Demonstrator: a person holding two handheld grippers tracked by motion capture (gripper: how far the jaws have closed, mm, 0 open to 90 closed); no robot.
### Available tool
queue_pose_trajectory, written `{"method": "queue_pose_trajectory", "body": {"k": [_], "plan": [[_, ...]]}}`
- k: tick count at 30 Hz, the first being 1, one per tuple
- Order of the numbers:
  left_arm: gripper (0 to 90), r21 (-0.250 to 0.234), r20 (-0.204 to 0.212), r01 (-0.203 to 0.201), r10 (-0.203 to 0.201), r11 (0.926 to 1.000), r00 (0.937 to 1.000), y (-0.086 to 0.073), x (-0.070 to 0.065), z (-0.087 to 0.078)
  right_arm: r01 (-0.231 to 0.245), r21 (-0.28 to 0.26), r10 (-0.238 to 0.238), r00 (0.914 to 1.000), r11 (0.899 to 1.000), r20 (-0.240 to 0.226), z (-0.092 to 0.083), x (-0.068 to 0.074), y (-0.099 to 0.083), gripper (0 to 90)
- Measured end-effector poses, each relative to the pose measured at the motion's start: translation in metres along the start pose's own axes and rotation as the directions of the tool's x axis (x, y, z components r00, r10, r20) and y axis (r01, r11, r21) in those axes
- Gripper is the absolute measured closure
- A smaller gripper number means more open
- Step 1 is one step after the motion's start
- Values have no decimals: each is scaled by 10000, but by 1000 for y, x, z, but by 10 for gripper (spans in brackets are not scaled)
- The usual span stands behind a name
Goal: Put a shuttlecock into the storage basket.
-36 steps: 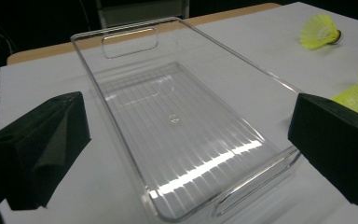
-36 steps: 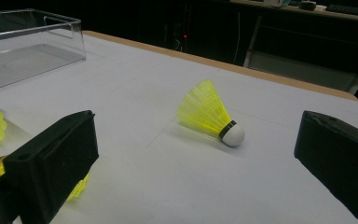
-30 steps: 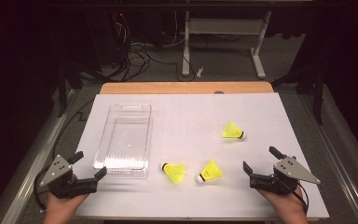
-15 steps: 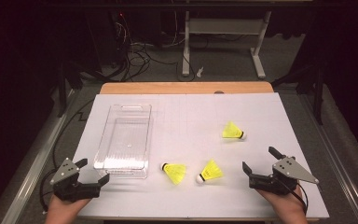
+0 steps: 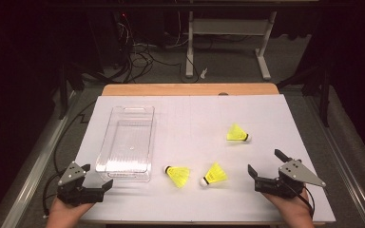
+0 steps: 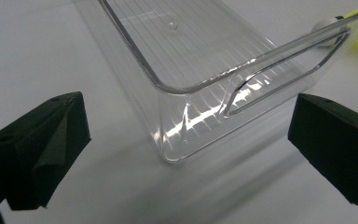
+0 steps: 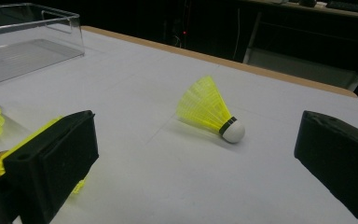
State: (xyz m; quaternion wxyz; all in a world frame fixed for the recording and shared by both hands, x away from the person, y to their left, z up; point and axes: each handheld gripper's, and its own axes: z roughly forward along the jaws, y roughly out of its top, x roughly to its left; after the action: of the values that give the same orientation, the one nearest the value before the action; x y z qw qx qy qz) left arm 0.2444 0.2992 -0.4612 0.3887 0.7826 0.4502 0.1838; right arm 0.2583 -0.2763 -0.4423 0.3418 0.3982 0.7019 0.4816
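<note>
High view: a white table (image 5: 190, 118) carries a clear plastic bin (image 5: 127, 143) on its left half and 3 yellow shuttlecocks. The first shuttlecock (image 5: 177, 175) lies just right of the bin's near end, the second shuttlecock (image 5: 214, 174) lies near it, and the third shuttlecock (image 5: 238, 134) lies farther back and to the right. The left gripper (image 5: 98, 178) sits at the near left corner, jaws spread wide with nothing between them, pointing at the bin's near end. The right gripper (image 5: 265, 164) sits at the near right, likewise spread and holding nothing.

Left gripper view: the bin's near end with its handle slot stands between and beyond the 2 parted jaws, touching neither.

Right gripper view: the third shuttlecock lies on its side between and beyond the parted jaws, white cork to the right; the bin stands at far left.
</note>
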Motion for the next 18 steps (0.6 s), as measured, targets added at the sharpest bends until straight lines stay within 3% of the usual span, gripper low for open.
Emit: {"method": "queue_pose_trajectory", "body": {"k": [6,18], "plan": [[1,447,1,-131,131,9989,9999,0,-1,4,-12,32,12,10000,10000,8,1,0,0,2],[1,1248,92,54,-66,9922,9999,-1,0,10,76,107,-76,10000,9999,-37,2,0,-1,2]]}}
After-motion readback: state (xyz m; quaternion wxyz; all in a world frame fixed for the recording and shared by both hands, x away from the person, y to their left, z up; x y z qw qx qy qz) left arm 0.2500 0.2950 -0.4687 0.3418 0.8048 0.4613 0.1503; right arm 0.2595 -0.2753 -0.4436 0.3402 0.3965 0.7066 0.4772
